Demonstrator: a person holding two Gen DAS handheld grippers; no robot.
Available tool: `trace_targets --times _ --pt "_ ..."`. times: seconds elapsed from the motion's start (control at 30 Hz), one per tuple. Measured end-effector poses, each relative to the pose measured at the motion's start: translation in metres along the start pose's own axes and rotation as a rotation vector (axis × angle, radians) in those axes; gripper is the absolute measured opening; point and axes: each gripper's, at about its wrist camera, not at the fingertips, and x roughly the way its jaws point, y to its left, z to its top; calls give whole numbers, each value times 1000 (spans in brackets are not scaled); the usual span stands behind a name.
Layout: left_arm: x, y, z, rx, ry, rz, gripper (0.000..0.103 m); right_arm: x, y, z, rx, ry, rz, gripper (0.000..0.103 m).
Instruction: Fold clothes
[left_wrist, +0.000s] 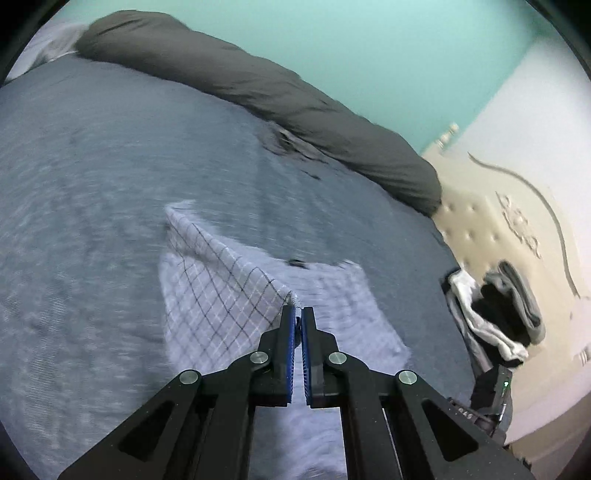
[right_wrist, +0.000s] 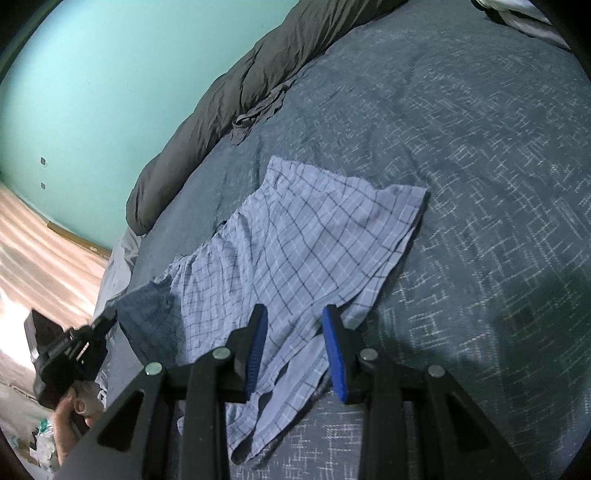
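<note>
Folding of the checked shorts just begun on the bed

Bed holds the checked shorts, mostly flat, so most folds are left. Left tongs are clenched on one edge, lifting it over. Right tongs hang released above the near edge, gripping nothing.

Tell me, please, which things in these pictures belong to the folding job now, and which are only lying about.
Belong to the job:
- checked shorts, spread on the bed
- left claw, shut on a corner of the shorts
- right claw, open over the shorts

Only lying about:
- dark rolled duvet
- grey bedcover
- pile of clothes by the headboard
- small dark garment beside the duvet
</note>
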Motion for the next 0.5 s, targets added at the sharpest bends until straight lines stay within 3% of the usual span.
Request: trace_targets --times 0.17,0.37,0.5 --pt "36 -66 -3 92 76 -52 3 -13 -10 7 20 -17 10 31" --pt "101 -143 -30 184 230 -130 3 -22 -30 16 60 -14 21 31" --pt "136 -160 -54 225 311 -104 3 -24 -40 20 82 -8 27 32"
